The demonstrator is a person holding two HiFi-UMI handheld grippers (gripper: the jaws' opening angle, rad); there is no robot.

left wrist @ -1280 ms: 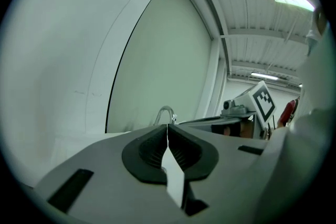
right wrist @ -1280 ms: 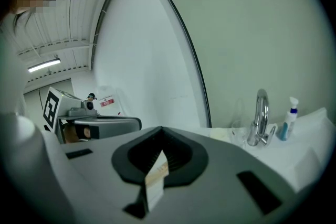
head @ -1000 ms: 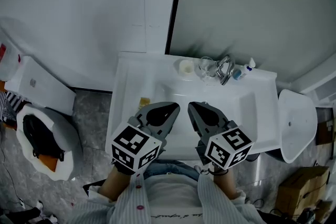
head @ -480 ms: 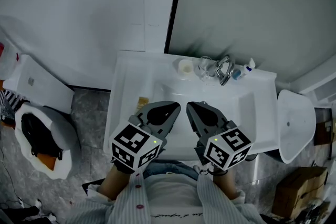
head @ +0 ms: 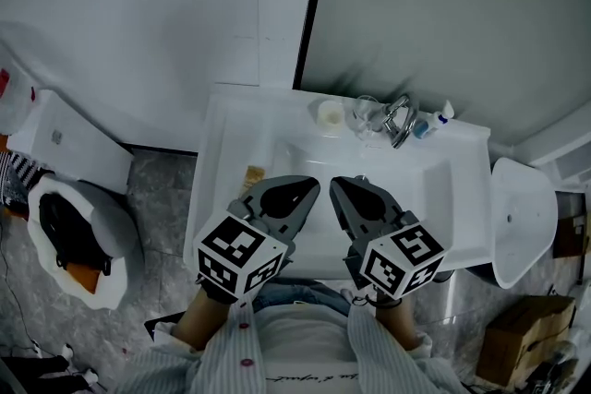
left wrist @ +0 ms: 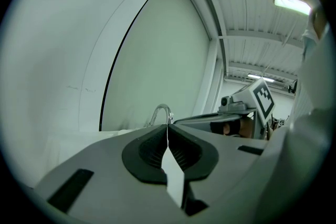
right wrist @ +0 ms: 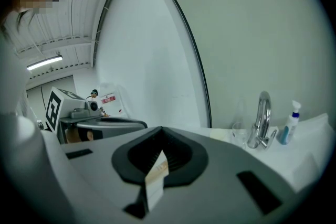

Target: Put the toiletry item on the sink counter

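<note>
Clenched, empty: left tool & right tool, side by side over near rim of white ceramic sink tabletop. Prob. parked pose. Small flat yellow-tan item, likely the toiletry, lay on left ledge beside basin, just beyond left tool. Flat spot, shouldn't slide.

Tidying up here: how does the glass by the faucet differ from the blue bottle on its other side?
The glass is clear and open-topped; the blue bottle is coloured, with a white nozzle cap. The glass is wider and squatter; the bottle slimmer and taller. The glass stands left of the faucet, the bottle right. Both stand upright at the back of the sink counter.
</note>
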